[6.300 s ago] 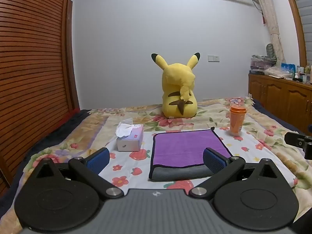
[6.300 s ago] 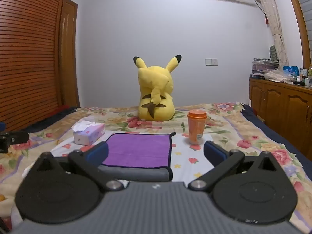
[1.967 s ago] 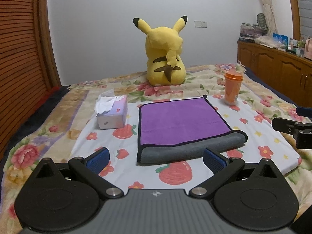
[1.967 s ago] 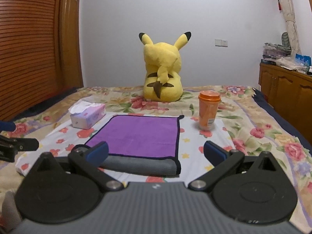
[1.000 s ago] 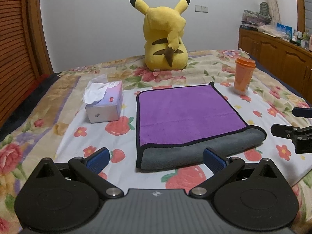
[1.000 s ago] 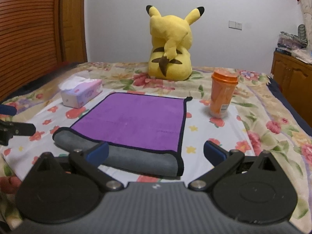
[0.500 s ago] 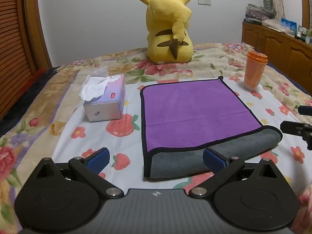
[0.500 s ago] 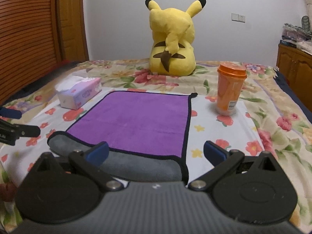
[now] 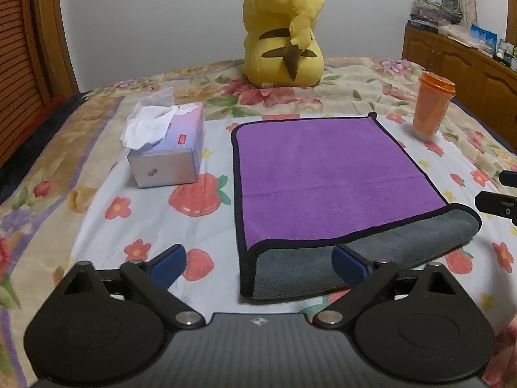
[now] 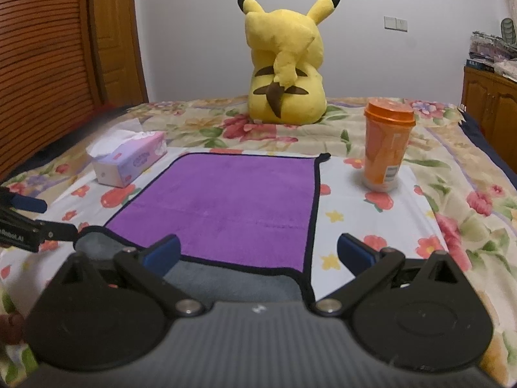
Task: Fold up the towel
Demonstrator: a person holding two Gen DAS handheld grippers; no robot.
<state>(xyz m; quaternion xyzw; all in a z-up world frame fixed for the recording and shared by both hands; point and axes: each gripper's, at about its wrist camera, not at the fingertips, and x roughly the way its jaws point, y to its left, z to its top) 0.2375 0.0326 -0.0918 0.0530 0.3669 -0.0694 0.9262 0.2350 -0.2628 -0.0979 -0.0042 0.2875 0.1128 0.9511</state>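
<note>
A purple towel (image 9: 323, 174) with black trim lies flat on the bed, its grey underside showing in a rolled fold along the near edge (image 9: 371, 258). It also shows in the right wrist view (image 10: 226, 203). My left gripper (image 9: 258, 262) is open and empty, just above the towel's near left corner. My right gripper (image 10: 258, 252) is open and empty, above the towel's near right corner. The right gripper's tip shows at the right edge of the left wrist view (image 9: 497, 200); the left gripper's tip shows at the left edge of the right wrist view (image 10: 29, 223).
A tissue box (image 9: 168, 152) stands left of the towel. An orange cup (image 10: 387, 145) stands to its right. A yellow Pikachu plush (image 10: 284, 64) sits behind the towel. A floral bedsheet (image 9: 97, 161) covers the bed. Wooden cabinets (image 9: 452, 58) line the right wall.
Both grippers have moved forward and down toward the towel's near edge. The towel now looms larger in both views. Both stay open.
</note>
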